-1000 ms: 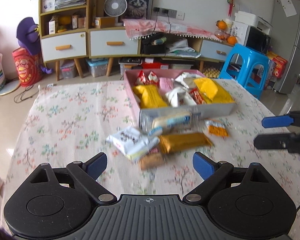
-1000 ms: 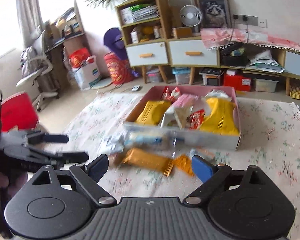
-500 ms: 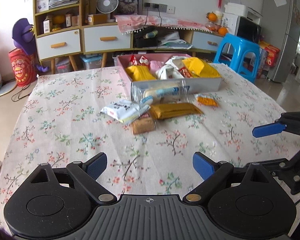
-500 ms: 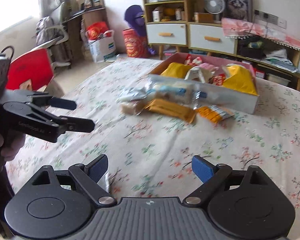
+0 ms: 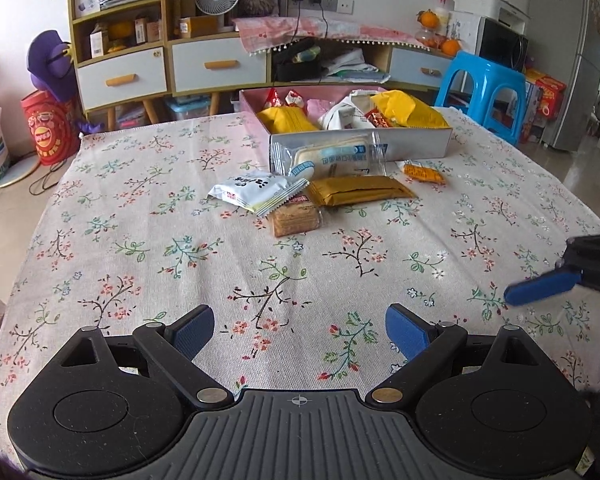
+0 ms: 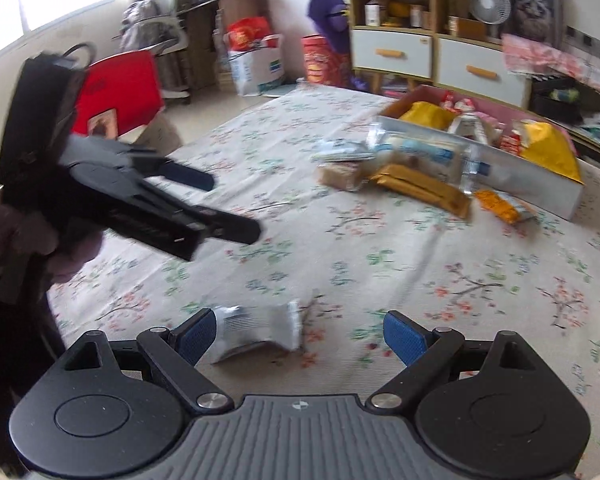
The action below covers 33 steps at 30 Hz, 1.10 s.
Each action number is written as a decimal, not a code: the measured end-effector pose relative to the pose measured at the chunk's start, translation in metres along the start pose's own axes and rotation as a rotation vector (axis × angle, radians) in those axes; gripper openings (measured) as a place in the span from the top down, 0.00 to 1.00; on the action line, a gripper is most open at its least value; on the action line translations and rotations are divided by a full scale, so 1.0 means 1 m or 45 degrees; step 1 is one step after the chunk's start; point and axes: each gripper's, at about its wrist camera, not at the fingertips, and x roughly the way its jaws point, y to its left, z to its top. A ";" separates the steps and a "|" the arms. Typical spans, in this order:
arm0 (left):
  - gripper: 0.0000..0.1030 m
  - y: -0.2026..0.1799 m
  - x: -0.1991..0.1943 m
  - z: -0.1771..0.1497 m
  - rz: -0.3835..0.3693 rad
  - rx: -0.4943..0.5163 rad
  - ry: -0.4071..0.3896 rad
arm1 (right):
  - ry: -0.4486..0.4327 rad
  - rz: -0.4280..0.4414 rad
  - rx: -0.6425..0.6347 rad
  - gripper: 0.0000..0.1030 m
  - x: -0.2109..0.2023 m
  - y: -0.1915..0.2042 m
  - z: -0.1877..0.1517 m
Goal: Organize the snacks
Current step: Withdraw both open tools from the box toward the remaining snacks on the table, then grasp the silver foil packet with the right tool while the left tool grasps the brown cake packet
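a silver snack packet (image 6: 256, 330) lies crosswise near the bench's front edge, just ahead of the released right hand-held gripper (image 6: 298, 334), beside its left finger; the left hand-held gripper (image 5: 300, 330), also released, is farther off.

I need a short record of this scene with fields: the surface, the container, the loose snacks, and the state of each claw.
surface: table with floral cloth
container: pink box at the far side, already filled with snack packs
loose snacks beside box: white packet, biscuit pack, gold bar, clear-wrapped roll, small orange packet
separate snack: silver packet on the cloth near the right claw
left claw: open, holds nothing
right claw: open, silver packet between the fingers, not gripped
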 end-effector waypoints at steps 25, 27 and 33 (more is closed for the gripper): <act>0.09 0.005 0.033 0.013 0.020 -0.047 -0.048 | 0.039 -0.054 -0.114 0.70 0.017 0.008 0.003; 0.09 0.005 0.038 0.016 0.011 -0.050 -0.054 | 0.032 -0.073 -0.090 0.70 0.017 0.001 0.006; 0.11 0.001 0.059 0.026 0.022 -0.054 -0.046 | -0.003 -0.139 -0.014 0.70 0.015 -0.024 0.018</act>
